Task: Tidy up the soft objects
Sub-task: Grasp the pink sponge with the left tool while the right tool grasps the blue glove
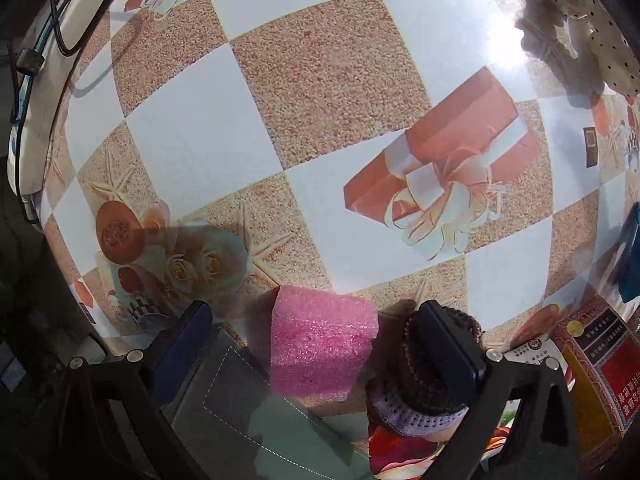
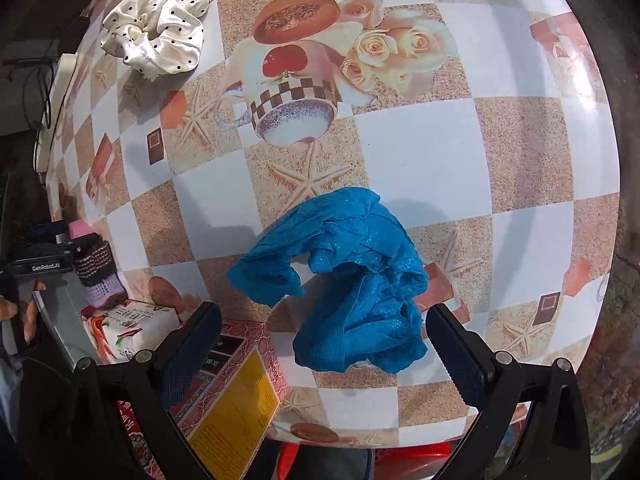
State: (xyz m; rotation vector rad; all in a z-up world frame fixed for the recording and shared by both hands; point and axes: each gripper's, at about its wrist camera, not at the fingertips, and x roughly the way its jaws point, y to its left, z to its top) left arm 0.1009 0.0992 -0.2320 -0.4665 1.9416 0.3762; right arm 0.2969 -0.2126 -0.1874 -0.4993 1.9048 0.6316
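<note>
In the left wrist view my left gripper [image 1: 320, 344] is open, with a pink sponge [image 1: 320, 348] standing between its fingers, touching neither. A knitted brown and lilac sock [image 1: 416, 396] lies against the right finger [image 1: 452, 344]. In the right wrist view my right gripper [image 2: 324, 352] is open around the near end of a crumpled blue cloth [image 2: 352, 280] on the table. A white polka-dot scrunchie [image 2: 156, 36] lies at the far left; it also shows in the left wrist view [image 1: 592, 28]. The sponge [image 2: 82, 230] and sock [image 2: 98, 272] show at the left edge.
The round table [image 2: 400, 152] has a glossy checkered cloth with printed cups and gift boxes. A red and yellow box [image 2: 236, 400] and a white printed packet [image 2: 136, 324] lie at the near left edge, beside a grey-green flat sheet [image 1: 240, 412].
</note>
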